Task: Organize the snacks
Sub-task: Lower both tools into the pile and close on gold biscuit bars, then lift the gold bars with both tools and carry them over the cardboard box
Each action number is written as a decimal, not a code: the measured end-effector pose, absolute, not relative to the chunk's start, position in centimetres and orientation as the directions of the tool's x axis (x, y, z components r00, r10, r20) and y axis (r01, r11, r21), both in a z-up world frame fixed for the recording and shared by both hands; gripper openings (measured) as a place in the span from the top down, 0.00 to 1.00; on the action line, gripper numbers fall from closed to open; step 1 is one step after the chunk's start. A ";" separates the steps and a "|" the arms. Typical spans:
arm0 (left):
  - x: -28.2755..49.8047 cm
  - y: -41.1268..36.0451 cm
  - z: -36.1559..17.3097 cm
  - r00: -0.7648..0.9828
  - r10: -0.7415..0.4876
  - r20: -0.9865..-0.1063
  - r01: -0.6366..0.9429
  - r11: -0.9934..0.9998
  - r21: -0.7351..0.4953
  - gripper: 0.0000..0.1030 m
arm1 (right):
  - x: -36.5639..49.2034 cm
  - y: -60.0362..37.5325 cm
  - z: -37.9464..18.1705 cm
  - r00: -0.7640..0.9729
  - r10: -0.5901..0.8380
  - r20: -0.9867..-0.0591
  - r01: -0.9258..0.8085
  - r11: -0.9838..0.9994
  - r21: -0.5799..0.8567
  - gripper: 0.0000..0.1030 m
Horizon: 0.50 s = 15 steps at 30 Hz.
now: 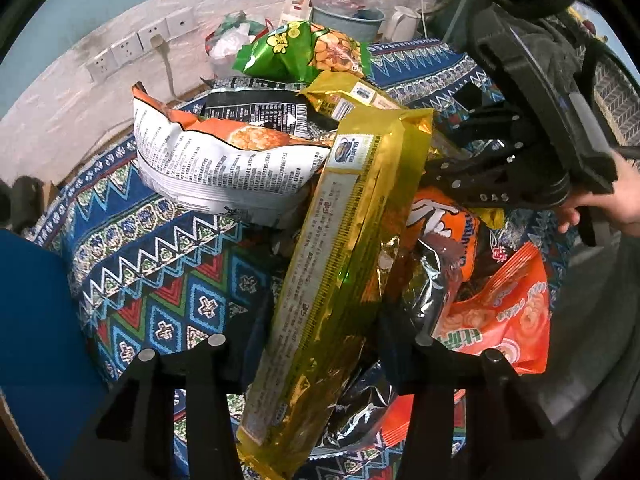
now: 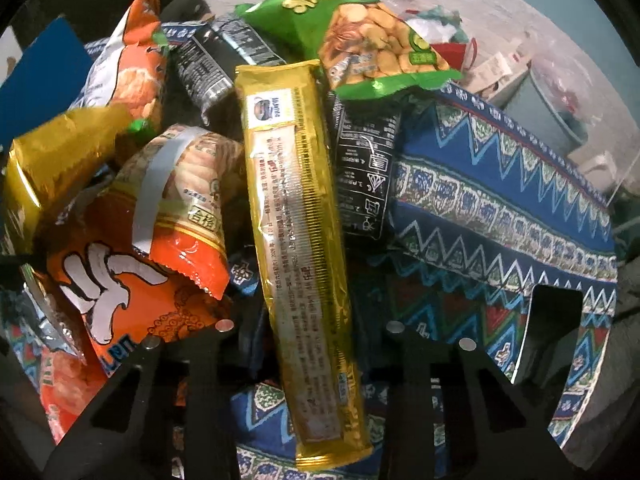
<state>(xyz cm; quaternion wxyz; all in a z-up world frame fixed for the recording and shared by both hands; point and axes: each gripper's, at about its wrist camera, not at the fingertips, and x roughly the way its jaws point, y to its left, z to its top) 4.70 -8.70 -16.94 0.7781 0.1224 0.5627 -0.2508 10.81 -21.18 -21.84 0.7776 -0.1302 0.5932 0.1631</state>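
Your left gripper (image 1: 316, 364) is closing its fingers on a long gold packet (image 1: 340, 264), which is running lengthwise between them, and the pads seem to be pinching its lower half, though the contact itself is hidden behind the foil. Your right gripper (image 2: 308, 336) is doing the same with a second gold packet (image 2: 296, 216), its jaws drawn in tight against the packet's sides near the lower end. You appear to be picking the two matching packets out of the jumble, one in each hand (a sensible pairing for sorting). The next move is calling for a straight lift, slow enough that the slippery foil is not sliding out, and clear of the neighbours: the orange bag (image 2: 132, 280) is lying just beside the right packet, and the white-and-orange bag (image 1: 224, 160) is touching the left one's upper end. Further out, the green bag (image 2: 360, 40) is sitting at the far side of the pile on the patterned cloth (image 2: 500, 208).
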 end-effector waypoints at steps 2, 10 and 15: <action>4.1 -8.8 -16.7 0.260 -0.245 -0.934 0.537 0.841 -0.071 0.57 | 10.7 -21.2 -21.6 0.243 0.098 -0.965 -0.404 0.915 -0.009 0.70; 3.0 -8.6 -16.0 0.286 -0.213 -0.934 0.533 0.846 -0.030 0.64 | 9.4 -20.8 -19.2 0.277 0.107 -0.955 -0.392 0.920 -0.011 0.71; 2.3 -8.1 -14.8 0.322 -0.201 -0.925 0.512 0.859 -0.009 0.64 | 8.2 -20.3 -17.4 0.305 0.118 -0.945 -0.391 0.920 -0.012 0.71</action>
